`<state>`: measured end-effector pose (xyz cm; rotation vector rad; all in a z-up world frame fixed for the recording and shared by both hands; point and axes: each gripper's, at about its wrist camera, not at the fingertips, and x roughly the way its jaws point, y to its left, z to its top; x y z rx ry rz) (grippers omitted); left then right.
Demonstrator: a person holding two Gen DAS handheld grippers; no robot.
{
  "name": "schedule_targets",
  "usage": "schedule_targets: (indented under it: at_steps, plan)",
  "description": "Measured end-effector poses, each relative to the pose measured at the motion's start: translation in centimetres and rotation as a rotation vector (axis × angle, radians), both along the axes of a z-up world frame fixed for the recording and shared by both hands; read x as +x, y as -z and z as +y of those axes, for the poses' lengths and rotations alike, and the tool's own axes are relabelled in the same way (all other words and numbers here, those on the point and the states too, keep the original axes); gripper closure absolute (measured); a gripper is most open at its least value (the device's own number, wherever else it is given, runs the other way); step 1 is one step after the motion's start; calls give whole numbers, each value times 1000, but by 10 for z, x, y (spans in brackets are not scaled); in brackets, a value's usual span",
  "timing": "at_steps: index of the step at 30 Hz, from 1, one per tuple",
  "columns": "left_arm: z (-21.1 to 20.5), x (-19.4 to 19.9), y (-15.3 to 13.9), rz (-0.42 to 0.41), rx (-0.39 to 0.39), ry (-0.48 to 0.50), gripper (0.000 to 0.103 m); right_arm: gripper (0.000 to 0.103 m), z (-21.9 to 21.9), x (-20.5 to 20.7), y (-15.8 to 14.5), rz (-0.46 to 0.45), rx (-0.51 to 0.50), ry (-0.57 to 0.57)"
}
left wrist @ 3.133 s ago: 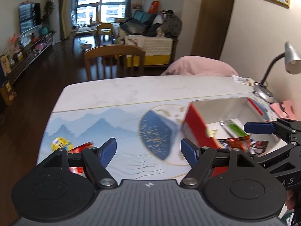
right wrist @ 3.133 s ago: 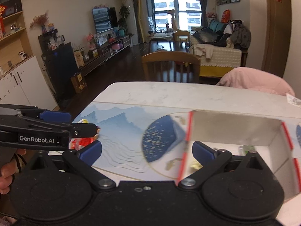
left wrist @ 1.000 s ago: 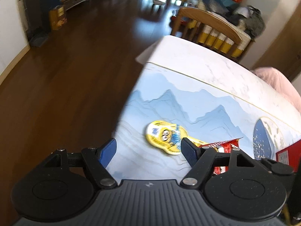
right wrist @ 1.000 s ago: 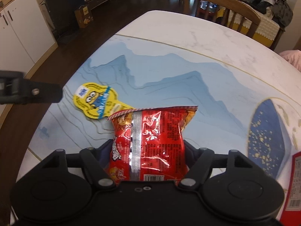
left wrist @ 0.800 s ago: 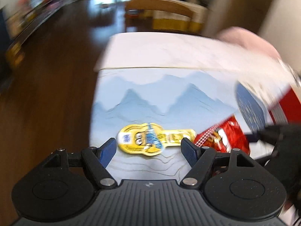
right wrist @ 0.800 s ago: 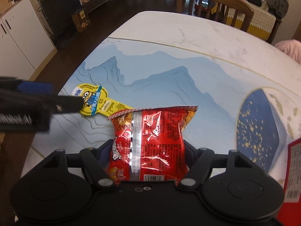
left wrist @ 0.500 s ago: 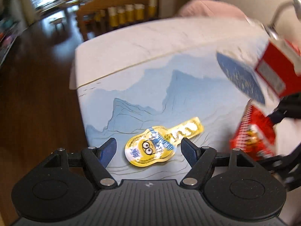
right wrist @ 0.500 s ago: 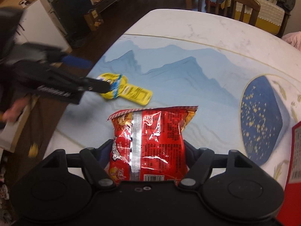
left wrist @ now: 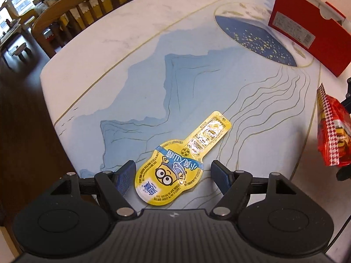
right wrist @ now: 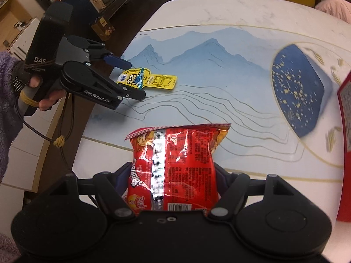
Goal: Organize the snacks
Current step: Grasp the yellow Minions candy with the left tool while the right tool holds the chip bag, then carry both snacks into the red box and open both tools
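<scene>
Two snacks, one red box (left wrist: 307,28). My right claw (right wrist: 173,175) stays clamped on the red crisp bag (right wrist: 175,166), now off the worktop (left wrist: 131,50). My left claw (left wrist: 173,173), jaws apart, has rolled to straddle the yellow Minion pouch (left wrist: 175,166) lying flat.

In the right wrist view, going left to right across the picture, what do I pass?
Purple sleeve → left gripper → yellow cartoon snack pack → red chip bag → dark blue patch on the table mat → red box.
</scene>
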<state>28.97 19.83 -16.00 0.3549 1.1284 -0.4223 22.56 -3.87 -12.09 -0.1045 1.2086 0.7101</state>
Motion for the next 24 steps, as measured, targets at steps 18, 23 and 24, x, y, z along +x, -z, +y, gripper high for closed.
schedule_targets:
  at_steps: [18, 23, 24]
  plan:
    - [-2, -17, -1, -62, -70, -242, 37, 30, -21, -1, -7, -6, 13, 100]
    - [-7, -32, -3, -69, -100, -360, 37, 30, -36, -2, -14, -25, 24, 135]
    - [-10, -35, -4, -69, -101, -381, 37, 30, -40, -2, -15, -29, 28, 143]
